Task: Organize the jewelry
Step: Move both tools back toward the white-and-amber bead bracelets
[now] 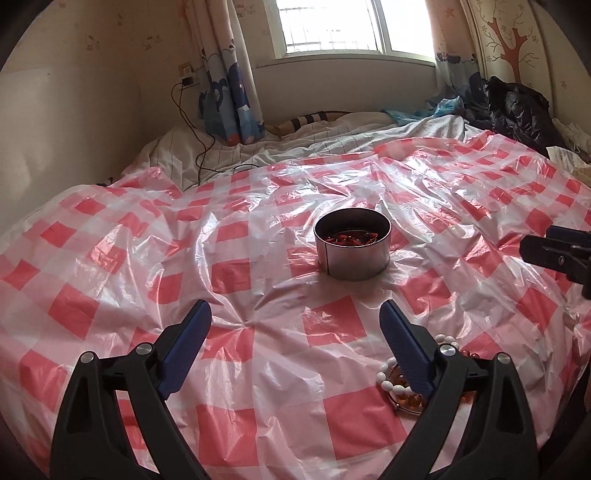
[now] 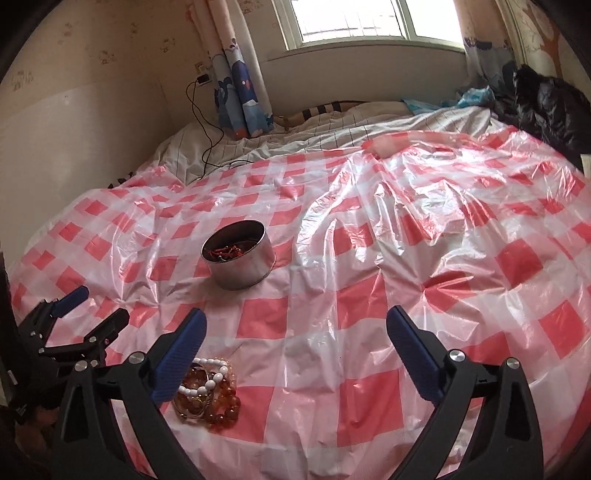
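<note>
A bed is covered by a crinkled plastic sheet (image 1: 258, 229) in red and white checks. Near the middle of the sheet stands a round metal tin (image 1: 352, 248), upright and without a lid, with red jewelry (image 1: 351, 238) lying inside it.

Close to the near edge lies a small heap of bracelets: a white bead bracelet (image 2: 207, 384) rests on top of amber bead bracelets (image 2: 221, 406). The heap sits well apart from the tin.

The left gripper (image 1: 295, 314) is spread wide with nothing between its blue-padded fingers; the heap lies just beside and partly under its right finger. The right gripper (image 2: 295, 321) is likewise released and empty, with the heap by its left finger. Both grippers point toward the far side of the bed, the left one to the left of the right.

At the far end are a striped bedsheet, a cartoon-print curtain (image 1: 229, 92), a bright window (image 1: 351, 26) and a dark jacket (image 1: 517, 107) at the far right.
</note>
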### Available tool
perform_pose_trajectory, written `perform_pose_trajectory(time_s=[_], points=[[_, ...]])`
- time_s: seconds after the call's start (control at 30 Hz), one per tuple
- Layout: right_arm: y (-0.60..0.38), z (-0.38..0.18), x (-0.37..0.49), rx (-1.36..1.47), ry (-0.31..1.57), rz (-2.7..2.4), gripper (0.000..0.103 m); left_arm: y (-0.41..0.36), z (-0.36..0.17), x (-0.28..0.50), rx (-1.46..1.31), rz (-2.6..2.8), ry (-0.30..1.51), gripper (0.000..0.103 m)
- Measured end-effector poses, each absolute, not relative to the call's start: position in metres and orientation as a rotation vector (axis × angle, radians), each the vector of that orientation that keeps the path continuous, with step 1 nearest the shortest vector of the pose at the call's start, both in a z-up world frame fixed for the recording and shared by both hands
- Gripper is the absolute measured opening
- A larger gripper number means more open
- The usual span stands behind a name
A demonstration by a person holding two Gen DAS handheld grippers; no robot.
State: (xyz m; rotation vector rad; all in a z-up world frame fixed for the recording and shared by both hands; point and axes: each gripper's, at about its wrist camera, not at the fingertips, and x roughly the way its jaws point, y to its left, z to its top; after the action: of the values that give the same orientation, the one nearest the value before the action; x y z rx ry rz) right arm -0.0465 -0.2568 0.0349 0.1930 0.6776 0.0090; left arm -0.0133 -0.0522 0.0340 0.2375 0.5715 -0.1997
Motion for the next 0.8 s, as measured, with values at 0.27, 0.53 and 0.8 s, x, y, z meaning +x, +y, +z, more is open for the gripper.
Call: perform_pose_trajectory(time_s=[0.27, 0.53, 0.8], points=[[-0.25, 0.026, -0.04, 0.189, 0.712, 0.034, 0.094, -0.06, 0.033, -0.012, 0.257, -0.208, 0.559, 0.089], [-0.248, 0.02, -0.035, 0.199, 0.738, 0.046, 0.094, -0.062, 0.032, -0.007, 0.232, -0.235, 0.576, 0.092], [-0.248, 0.017, -0.032, 0.194, 0.754, 0.043, 0.094, -0.023, 0.012, 0.026, -0.173, -0.409, 0.828, 0.092]])
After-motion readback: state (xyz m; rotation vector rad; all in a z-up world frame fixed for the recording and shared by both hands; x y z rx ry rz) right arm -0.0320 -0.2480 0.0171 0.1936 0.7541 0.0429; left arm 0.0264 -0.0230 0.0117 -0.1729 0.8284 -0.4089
